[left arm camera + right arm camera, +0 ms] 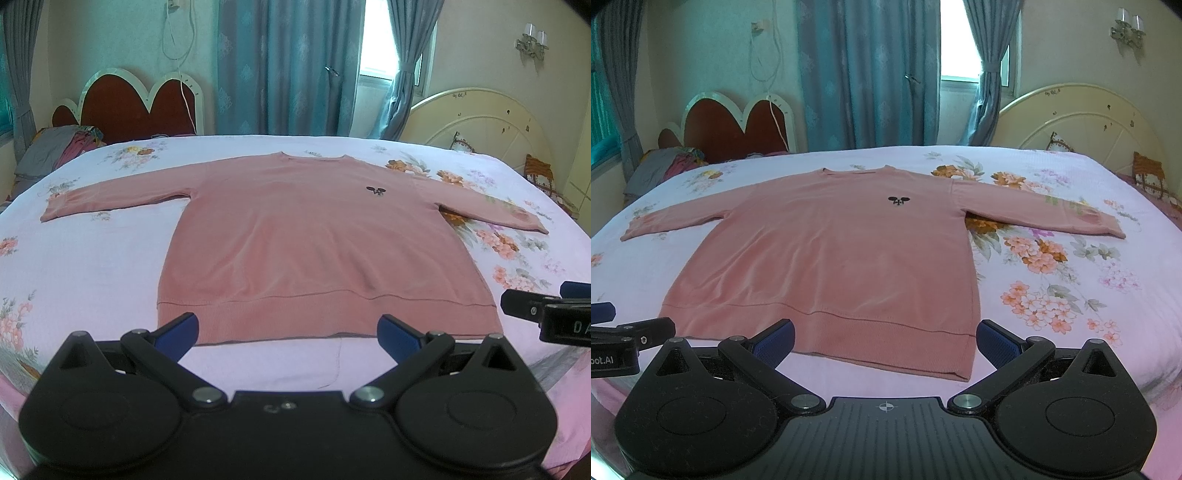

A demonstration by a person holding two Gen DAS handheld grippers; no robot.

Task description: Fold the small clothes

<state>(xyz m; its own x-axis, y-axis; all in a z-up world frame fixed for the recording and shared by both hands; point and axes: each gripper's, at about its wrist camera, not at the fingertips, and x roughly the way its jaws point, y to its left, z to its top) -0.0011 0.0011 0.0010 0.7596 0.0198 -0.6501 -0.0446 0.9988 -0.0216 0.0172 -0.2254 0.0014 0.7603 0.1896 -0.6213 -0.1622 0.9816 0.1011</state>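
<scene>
A pink long-sleeved sweater point(295, 243) lies flat and face up on the bed, sleeves spread to both sides, hem nearest me; it also shows in the right wrist view point(834, 258). A small dark emblem point(376, 191) sits on its chest. My left gripper point(288, 334) is open and empty, just in front of the hem's left half. My right gripper point(884, 341) is open and empty, in front of the hem's right corner. The right gripper also shows at the right edge of the left wrist view point(554, 314), and the left gripper at the left edge of the right wrist view point(613, 339).
The bed has a floral sheet point(92, 266). A pile of clothes point(62, 147) lies at its far left by a red headboard point(136, 107). A cream headboard point(480, 122) and a cushion point(539, 177) stand at the far right. Curtains point(288, 66) hang behind.
</scene>
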